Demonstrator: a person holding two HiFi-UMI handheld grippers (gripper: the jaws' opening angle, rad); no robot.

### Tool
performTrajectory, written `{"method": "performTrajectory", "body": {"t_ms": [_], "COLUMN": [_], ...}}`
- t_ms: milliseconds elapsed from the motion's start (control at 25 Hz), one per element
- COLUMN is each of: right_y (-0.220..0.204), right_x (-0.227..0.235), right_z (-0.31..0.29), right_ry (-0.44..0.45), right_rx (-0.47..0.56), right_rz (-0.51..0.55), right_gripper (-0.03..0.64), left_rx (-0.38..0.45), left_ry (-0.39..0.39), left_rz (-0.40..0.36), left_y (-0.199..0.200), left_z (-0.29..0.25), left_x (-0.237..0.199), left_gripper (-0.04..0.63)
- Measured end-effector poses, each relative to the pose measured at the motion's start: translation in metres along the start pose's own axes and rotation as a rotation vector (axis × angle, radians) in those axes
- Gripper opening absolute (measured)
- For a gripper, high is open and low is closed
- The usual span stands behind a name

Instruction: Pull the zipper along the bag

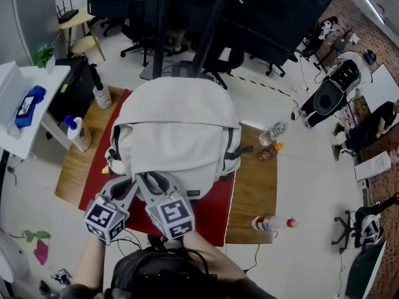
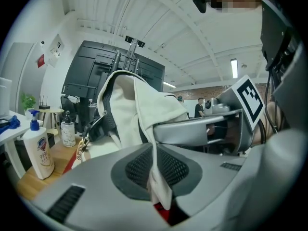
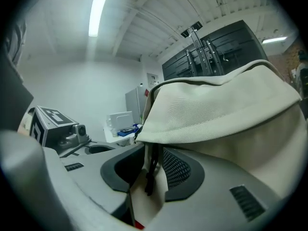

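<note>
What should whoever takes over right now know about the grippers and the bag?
Left gripper: shut on a fold of the bag, bracing it.
Right gripper: open; the zipper pull hangs between its jaws, not pinched.
Bag: on the red mat on the table.
Done: bag braced, pull lined up. How far the zip has run can't be seen.
To do: close on the pull and draw it along the bag.

The bag (image 1: 174,136) hides most of the red mat (image 1: 212,220) beneath it.
</note>
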State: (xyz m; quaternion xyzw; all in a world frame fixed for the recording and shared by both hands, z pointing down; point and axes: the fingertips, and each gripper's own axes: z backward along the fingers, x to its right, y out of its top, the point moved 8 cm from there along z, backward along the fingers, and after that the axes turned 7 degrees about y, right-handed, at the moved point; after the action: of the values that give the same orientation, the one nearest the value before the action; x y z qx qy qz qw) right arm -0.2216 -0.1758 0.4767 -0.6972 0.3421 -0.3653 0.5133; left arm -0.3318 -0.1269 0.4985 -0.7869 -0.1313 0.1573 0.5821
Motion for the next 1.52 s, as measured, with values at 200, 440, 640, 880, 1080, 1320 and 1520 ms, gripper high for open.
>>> {"method": "performTrajectory", "body": {"t_ms": [200, 440, 640, 880, 1080, 1320, 1520], "right_y": [0.003, 0.006, 0.01, 0.014, 0.018, 0.021, 0.028], "right_x": [-0.004, -0.008, -0.004, -0.004, 0.014, 0.079, 0.12], "right_z": [-0.002, 0.001, 0.009, 0.022, 0.042, 0.105, 0.141], "right_ry": [-0.033, -0.073, 0.009, 0.026, -0.032, -0.264, -0.377], "right_rx": [-0.014, -0.047, -0.04, -0.057, -0.054, -0.033, -0.056], "right_rz": [0.089, 0.206, 0.172, 0.245, 0.255, 0.231, 0.291], "right_gripper": [0.083, 0.032, 0.021, 0.021, 0.02, 0.02, 0.021], "left_rx": [-0.009, -0.002, 0.007, 0.007, 0.03, 0.031, 0.017], "left_ry": [-0.025, -0.015, 0.02, 0.025, 0.055, 0.077, 0.077], "left_rz": [0.013, 0.021, 0.061, 0.079, 0.104, 0.104, 0.092], "left_y": [0.005, 0.003, 0.002, 0.007, 0.008, 0.006, 0.009], "left_z": [0.002, 0.002, 0.003, 0.006, 0.01, 0.009, 0.005], "left_x": [-0.001, -0.003, -0.006, 0.001, 0.002, 0.002, 0.008], "left_gripper": [0.06, 0.059, 0.058, 0.057, 0.057, 0.057, 0.057]}}
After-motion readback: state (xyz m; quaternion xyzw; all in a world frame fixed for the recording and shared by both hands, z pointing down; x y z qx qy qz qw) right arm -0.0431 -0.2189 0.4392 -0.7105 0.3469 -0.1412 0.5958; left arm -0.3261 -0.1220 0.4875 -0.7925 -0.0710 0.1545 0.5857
